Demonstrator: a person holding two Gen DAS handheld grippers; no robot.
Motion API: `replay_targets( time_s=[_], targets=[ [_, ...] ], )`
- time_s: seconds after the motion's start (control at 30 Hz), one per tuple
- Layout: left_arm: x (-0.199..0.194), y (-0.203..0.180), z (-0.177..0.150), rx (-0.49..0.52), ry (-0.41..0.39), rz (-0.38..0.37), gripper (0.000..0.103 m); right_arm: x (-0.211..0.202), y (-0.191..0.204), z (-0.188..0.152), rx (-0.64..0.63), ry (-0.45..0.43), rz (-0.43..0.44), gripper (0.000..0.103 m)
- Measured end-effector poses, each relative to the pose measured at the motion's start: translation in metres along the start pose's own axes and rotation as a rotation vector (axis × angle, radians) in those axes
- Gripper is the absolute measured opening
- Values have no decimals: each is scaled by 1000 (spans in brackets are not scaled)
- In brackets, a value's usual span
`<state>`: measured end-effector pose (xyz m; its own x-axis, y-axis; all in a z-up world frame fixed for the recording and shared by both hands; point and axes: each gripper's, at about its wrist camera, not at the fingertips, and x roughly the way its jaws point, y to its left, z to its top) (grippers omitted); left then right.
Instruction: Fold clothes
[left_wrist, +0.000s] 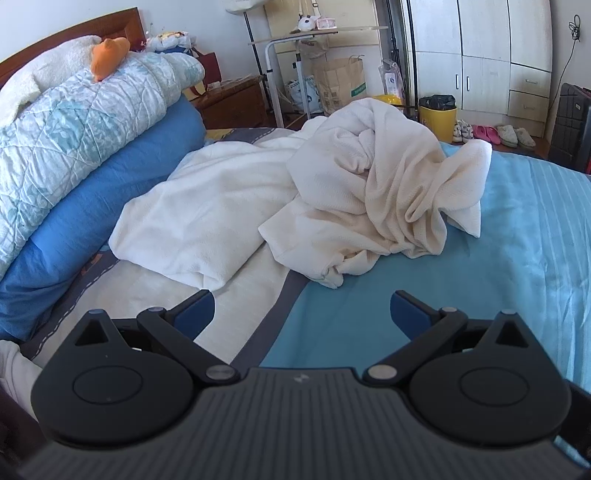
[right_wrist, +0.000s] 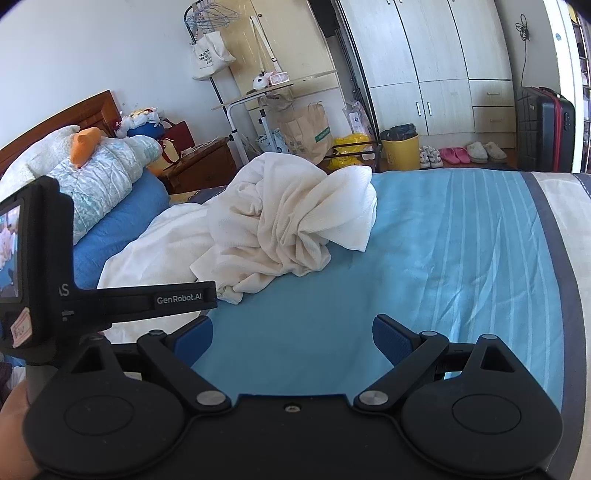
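Cream ribbed garment (left_wrist: 373, 192); light-blue striped bedsheet (left_wrist: 517, 258); white blanket (left_wrist: 207, 221); blue pillow (left_wrist: 110, 192).

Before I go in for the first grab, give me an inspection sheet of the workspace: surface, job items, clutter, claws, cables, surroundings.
Surface: bed with a blue striped sheet, bare in front of both claws.
Job's things: crumpled cream garment heaped mid-bed; white cloth spread flat beside it, their edges overlapping.
Clutter: rolled quilt on a blue pillow at the headboard end, orange plush on top.
Claws: left claw open, empty, short of the garment; right claw open, empty, over bare sheet.
Cables: black cord hanging on the far wall, clear of the bed.
Surroundings: wardrobe, yellow bin, suitcase, shoes on the floor.
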<state>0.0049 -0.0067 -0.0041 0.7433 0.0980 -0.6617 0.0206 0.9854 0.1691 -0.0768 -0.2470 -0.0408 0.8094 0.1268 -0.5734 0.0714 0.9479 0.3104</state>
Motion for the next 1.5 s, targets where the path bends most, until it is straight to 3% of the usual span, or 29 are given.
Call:
replay_targets(
  time_s=[0.63, 0.8, 0.97, 1.07, 1.17, 1.3, 1.4, 1.5],
  targets=[
    [1, -2, 3, 15, 32, -7, 103, 10, -10, -2, 29, 24, 6, 96],
    [2, 7, 22, -16, 64, -80, 103, 15, -7, 8, -30, -16, -57, 96],
    [6, 15, 67, -79, 16, -68, 103, 23, -15, 39, -24, -67, -8, 96],
    [23, 9, 100, -42, 31, 5, 103, 44, -17, 62, -21, -53, 35, 96],
    [44, 5, 130, -30, 46, -39, 103, 70, -16, 83, -35, -29, 66, 96],
    [81, 10, 162, -124, 68, -57, 103, 105, -22, 106, 0, 1, 106, 96],
    [116, 20, 161, -208, 107, -90, 103, 133, -27, 113, 26, 36, 94, 96],
    [151, 37, 139, -315, 146, -134, 103, 155, -32, 114, 44, 57, 54, 96]
  ],
)
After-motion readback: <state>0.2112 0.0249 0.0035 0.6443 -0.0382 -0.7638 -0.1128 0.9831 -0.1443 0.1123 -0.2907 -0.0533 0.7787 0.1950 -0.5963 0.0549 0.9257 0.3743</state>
